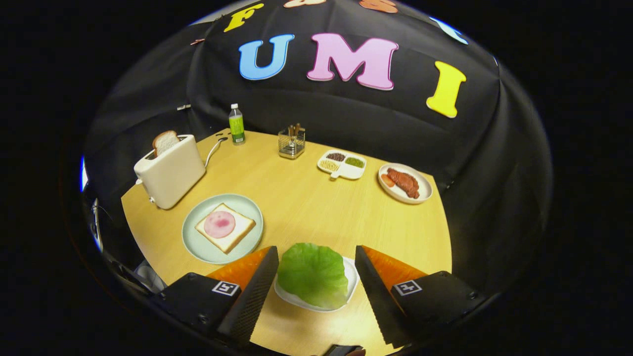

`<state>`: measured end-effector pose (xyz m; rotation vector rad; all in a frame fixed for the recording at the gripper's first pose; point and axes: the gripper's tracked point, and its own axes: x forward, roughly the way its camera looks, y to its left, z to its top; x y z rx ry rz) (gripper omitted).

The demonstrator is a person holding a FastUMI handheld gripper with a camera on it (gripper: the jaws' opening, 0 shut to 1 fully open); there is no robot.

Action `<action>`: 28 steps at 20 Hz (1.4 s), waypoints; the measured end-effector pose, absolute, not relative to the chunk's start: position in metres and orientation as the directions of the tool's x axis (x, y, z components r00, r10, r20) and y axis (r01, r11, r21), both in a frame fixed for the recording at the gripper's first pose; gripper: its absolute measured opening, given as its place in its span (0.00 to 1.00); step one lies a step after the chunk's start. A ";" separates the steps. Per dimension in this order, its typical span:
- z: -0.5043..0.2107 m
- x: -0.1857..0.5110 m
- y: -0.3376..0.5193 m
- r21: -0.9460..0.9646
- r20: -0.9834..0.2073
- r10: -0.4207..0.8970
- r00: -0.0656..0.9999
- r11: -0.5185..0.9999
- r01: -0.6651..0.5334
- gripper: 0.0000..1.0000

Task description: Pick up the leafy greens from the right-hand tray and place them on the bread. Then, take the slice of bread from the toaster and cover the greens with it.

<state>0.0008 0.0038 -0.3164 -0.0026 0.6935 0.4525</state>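
Note:
A green lettuce leaf point(313, 274) lies on a small white tray point(349, 277), right between my two fingers. My gripper point(316, 269) is open, its fingers standing on either side of the leaf without pressing it. Beyond the left finger, a pale green plate point(198, 242) carries a slice of bread point(226, 227) topped with a round of pink ham point(219, 224). Farther back on that side stands a cream toaster point(171, 173) with a second bread slice point(164, 142) poking out of its slot.
At the table's far side stand a green-labelled bottle point(237, 124), a wire holder point(292, 141), a white divided dish of grains point(342, 164) and a white plate of meat point(405, 183). The wooden tabletop point(306, 207) spreads between them.

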 end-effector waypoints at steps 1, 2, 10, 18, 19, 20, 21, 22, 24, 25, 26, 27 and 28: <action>-0.330 0.001 0.005 0.152 -0.635 0.407 0.657 0.899 -0.410 0.97; -0.343 0.002 0.004 0.154 -0.653 0.410 0.637 0.895 -0.418 0.97; -0.423 -0.009 0.024 0.155 -0.762 0.454 0.461 0.820 -0.551 0.78; -0.443 -0.005 0.029 0.189 -0.777 0.483 0.404 0.791 -0.581 0.59; -0.444 -0.005 0.031 0.179 -0.775 0.481 0.410 0.789 -0.588 0.47; -0.443 -0.004 0.032 0.180 -0.772 0.482 0.414 0.790 -0.586 0.34; -0.443 -0.006 0.030 0.176 -0.778 0.472 0.415 0.797 -0.577 0.21; -0.442 -0.005 0.031 0.182 -0.780 0.469 0.414 0.804 -0.566 0.09; -0.434 -0.002 0.029 0.184 -0.769 0.466 0.437 0.817 -0.547 0.06; -0.426 -0.001 0.027 0.183 -0.757 0.467 0.457 0.822 -0.539 0.06; -0.417 0.001 0.025 0.181 -0.745 0.467 0.476 0.828 -0.530 0.06; -0.409 0.001 0.023 0.180 -0.735 0.467 0.492 0.834 -0.522 0.06; -0.399 0.002 0.021 0.174 -0.723 0.464 0.511 0.839 -0.515 0.06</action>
